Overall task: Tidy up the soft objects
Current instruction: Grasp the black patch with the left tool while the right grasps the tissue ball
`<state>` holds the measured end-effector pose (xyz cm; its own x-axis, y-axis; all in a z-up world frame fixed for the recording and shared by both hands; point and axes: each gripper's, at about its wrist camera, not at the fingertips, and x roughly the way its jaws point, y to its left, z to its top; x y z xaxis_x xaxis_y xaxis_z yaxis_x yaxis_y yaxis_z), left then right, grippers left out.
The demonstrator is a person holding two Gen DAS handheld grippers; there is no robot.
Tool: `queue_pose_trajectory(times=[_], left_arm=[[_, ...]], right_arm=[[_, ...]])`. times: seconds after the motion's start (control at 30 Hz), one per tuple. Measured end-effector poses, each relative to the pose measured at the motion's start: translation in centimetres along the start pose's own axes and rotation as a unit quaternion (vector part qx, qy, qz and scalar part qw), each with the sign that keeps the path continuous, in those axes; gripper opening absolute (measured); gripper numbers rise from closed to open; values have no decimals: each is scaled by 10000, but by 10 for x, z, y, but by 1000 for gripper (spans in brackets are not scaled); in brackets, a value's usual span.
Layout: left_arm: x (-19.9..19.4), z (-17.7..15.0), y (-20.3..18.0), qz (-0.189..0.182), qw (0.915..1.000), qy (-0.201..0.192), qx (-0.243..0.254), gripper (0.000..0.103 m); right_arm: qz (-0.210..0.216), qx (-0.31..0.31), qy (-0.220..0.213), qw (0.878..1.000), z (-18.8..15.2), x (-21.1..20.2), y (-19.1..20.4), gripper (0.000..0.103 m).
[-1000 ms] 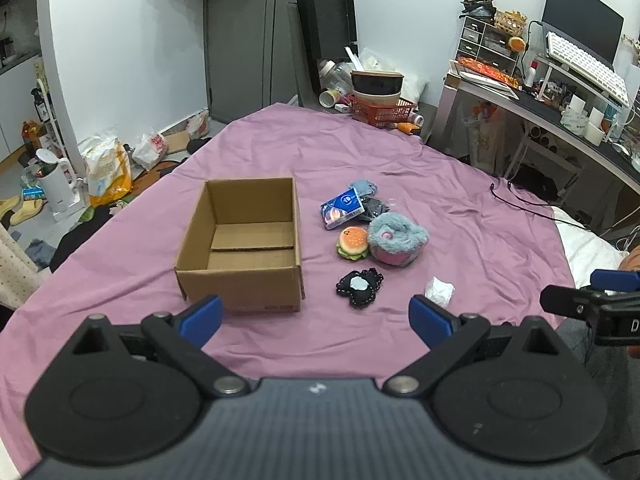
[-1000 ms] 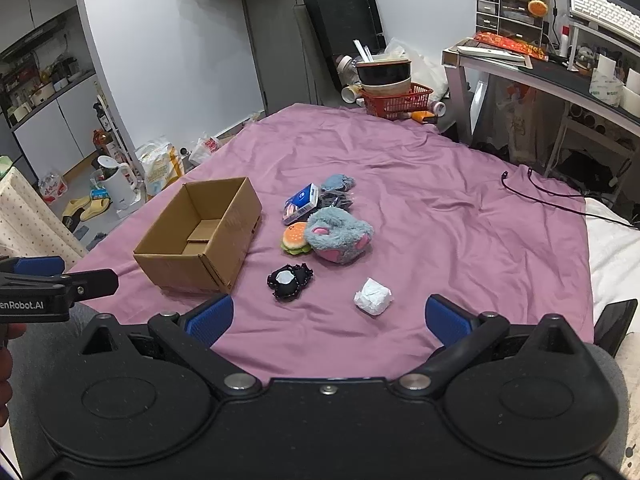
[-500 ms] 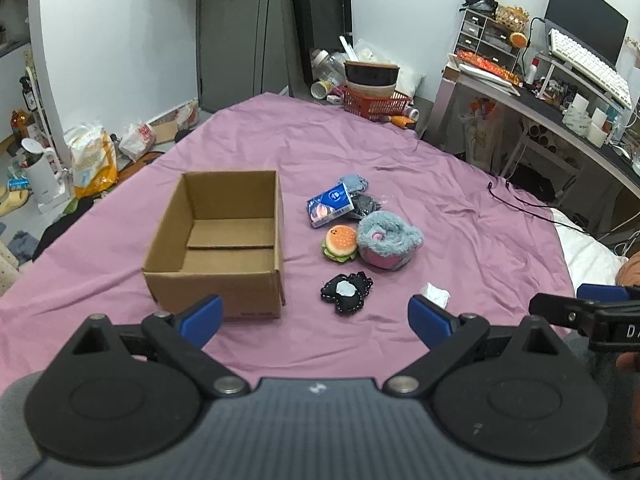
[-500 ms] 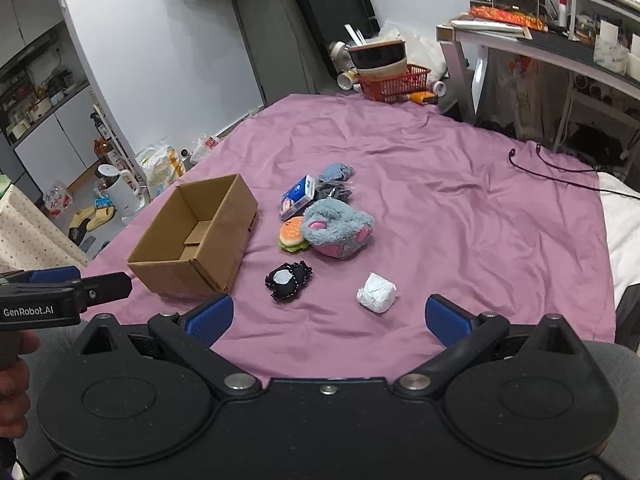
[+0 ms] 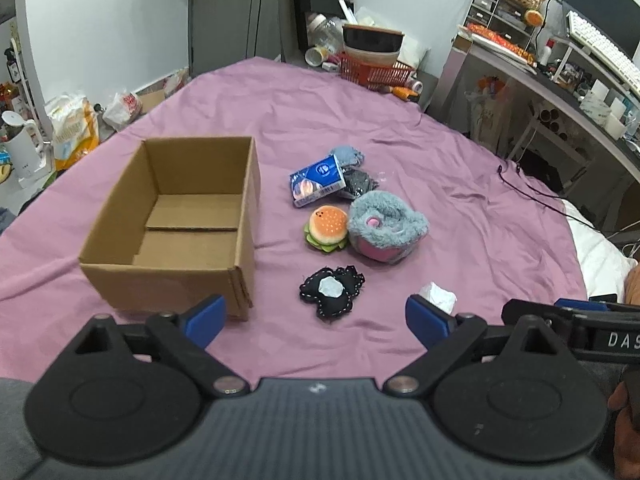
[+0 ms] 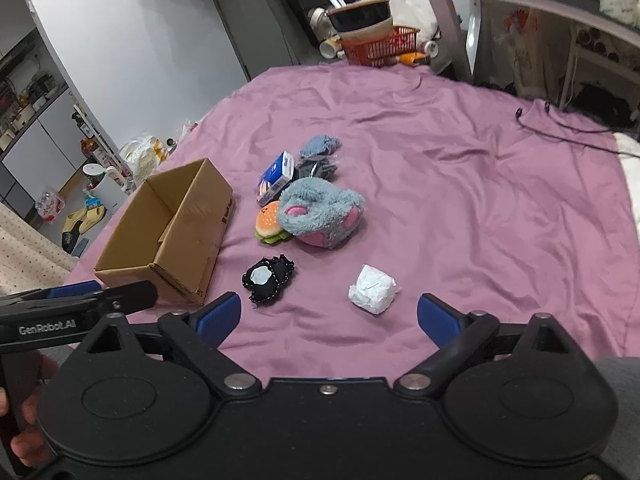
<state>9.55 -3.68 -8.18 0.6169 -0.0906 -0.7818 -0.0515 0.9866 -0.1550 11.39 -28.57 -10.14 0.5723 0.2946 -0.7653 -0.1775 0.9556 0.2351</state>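
Soft objects lie clustered ahead of our right gripper (image 6: 328, 316): white wad (image 6: 373, 289) nearest, black plush (image 6: 269, 278) left. Its empty jaws, just narrowing slightly, stand wide; left gripper (image 5: 314, 322) likewise, cardboard box (image 5: 176, 220) waiting ahead-left.

Purple bedsheet (image 5: 400, 128); brown box (image 5: 176, 276); grey-pink plush (image 5: 386, 228).

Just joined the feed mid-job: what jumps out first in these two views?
An open cardboard box sits empty on the purple bedspread. Right of it is a cluster of soft things: a grey-and-pink plush, a burger toy touching it and a blue tissue pack behind. Nearer lie a black pouch and a white crumpled wad, apart from each other.
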Motion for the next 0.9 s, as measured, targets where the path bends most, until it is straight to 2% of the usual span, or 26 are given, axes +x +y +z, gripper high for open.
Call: queue_pose_trajectory(times=[0.1, 0.5, 0.73, 0.9], left_arm=[[15, 1, -3, -4, 9999, 99, 40, 95], [75, 9, -7, -215, 9982, 559, -99, 77], [114, 11, -13, -286, 9966, 767, -99, 76], [140, 7, -18, -224, 9953, 933, -122, 75]], right_arm=[[2, 157, 112, 9998, 2, 11, -5, 95], [-169, 810, 412, 9957, 13, 56, -24, 95], [-402, 899, 450, 9941, 18, 83, -28, 92], [-539, 1212, 526, 9898, 18, 100, -39, 90]])
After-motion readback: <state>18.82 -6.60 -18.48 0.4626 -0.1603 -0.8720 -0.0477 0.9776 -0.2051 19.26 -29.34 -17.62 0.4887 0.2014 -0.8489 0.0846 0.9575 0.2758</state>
